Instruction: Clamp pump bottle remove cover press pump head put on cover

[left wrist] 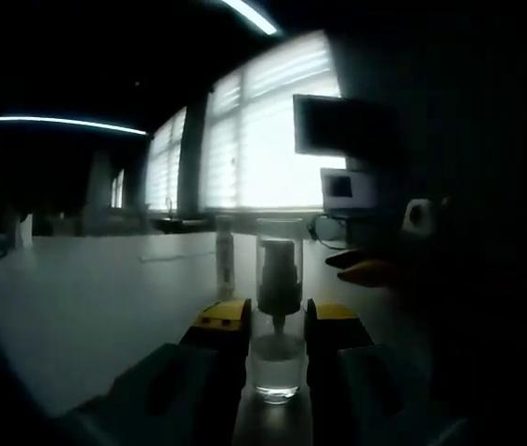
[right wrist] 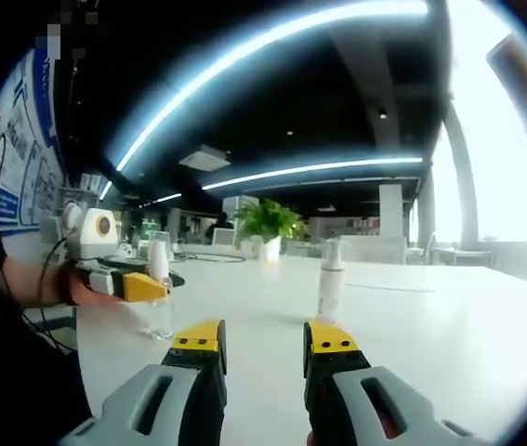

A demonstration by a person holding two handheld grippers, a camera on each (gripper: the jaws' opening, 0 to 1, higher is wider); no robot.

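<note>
Left gripper view: the pump bottle (left wrist: 277, 321), clear-walled with its transparent cover (left wrist: 279, 243) in place over the pump head (left wrist: 278, 279), stands upright on the white counter (left wrist: 86, 307) between the 2 yellow-tipped fingers (left wrist: 223, 321) of the left gripper (left wrist: 277, 325). The fingers sit against the bottle's sides and appear clenched on it, though backlight from the windows makes contact hard to confirm.

Right gripper view: the right gripper (right wrist: 265, 342) hovers above the counter with fingers released and nothing between them. The left gripper (right wrist: 119, 279) appears at left, holding the pump bottle (right wrist: 160, 297). A 2nd, white spray bottle (right wrist: 330, 283) stands apart, ahead and right of the fingers.

Step in hand, as judged: clamping is achieved; cover removal is not yet done. The next move calls for the right gripper to travel left, close on the cover and lift straight up while the left steadies the bottle.

Hard to make out: the bottle's liquid level and the dark right side of the left gripper view.
</note>
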